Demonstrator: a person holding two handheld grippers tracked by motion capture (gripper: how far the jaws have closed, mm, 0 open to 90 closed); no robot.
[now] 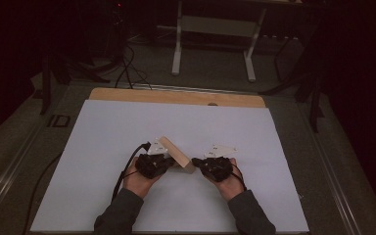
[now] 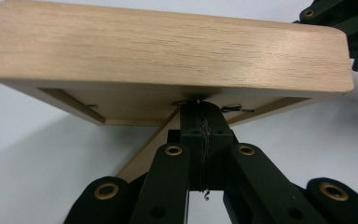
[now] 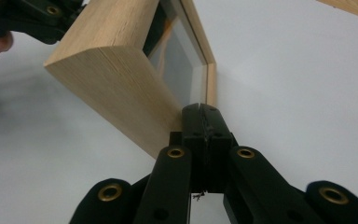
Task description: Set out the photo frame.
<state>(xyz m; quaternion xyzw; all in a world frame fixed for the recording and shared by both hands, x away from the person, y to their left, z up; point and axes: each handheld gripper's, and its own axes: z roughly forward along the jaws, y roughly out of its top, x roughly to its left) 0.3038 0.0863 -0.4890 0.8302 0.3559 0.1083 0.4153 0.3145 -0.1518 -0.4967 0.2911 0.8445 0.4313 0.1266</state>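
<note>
A light wooden picture frame (image 1: 176,152) stands tilted on the white sheet between my two grippers. My left gripper (image 1: 169,163) is shut. In the left gripper view its tip (image 2: 200,109) touches the recessed back of the frame (image 2: 168,51), close to a small metal clip. My right gripper (image 1: 196,164) is also shut. Its tip (image 3: 200,112) rests against the frame's (image 3: 116,88) lower front edge, just under the glass (image 3: 177,60). I see nothing pinched between either pair of jaws. A hand holds each gripper.
A white sheet (image 1: 176,122) covers the wooden tabletop, whose bare far edge (image 1: 176,97) shows beyond it. Past the table, a desk's white legs (image 1: 177,49) stand on the dark floor, with cables (image 1: 127,68) lying there. Wide free sheet lies left, right and beyond the frame.
</note>
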